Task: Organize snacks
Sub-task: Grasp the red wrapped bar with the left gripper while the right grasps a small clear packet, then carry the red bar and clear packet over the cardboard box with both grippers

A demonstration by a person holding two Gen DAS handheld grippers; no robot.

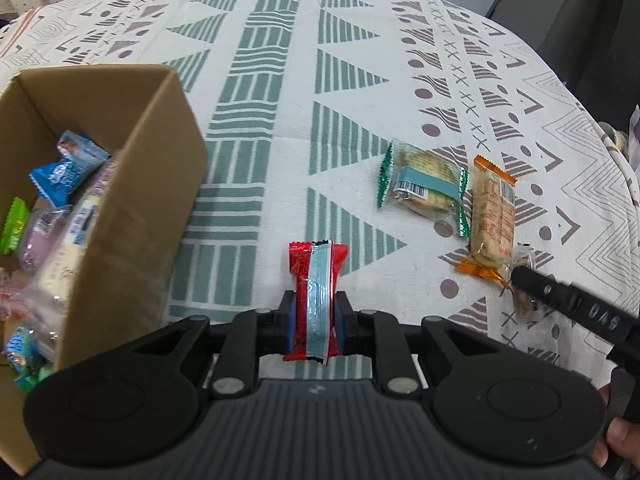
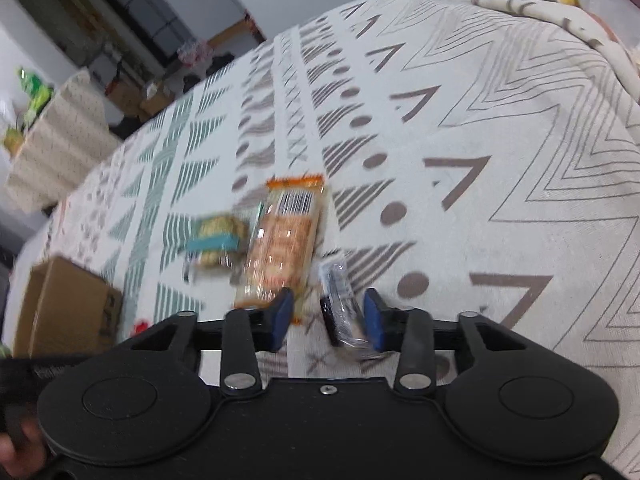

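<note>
My left gripper [image 1: 314,316] is shut on a red snack packet [image 1: 316,276] with a pale blue strip, held upright above the tablecloth just right of the cardboard box [image 1: 132,184]. On the cloth lie a green-edged cracker pack [image 1: 424,188] and an orange biscuit pack [image 1: 494,216]. My right gripper [image 2: 328,318] stands open around a small clear-and-dark packet [image 2: 340,304], which lies nearer the right finger [image 2: 374,320]. Beyond it lie the orange biscuit pack [image 2: 282,240] and the cracker pack [image 2: 216,240]. The right wrist view is blurred.
The box holds several wrapped snacks [image 1: 60,176]; the right wrist view shows it as a cardboard box [image 2: 64,304] at the left. A patterned tablecloth [image 1: 280,80] covers the round table, whose edge curves down at the right [image 1: 600,160]. A hand [image 1: 616,440] holds the right gripper.
</note>
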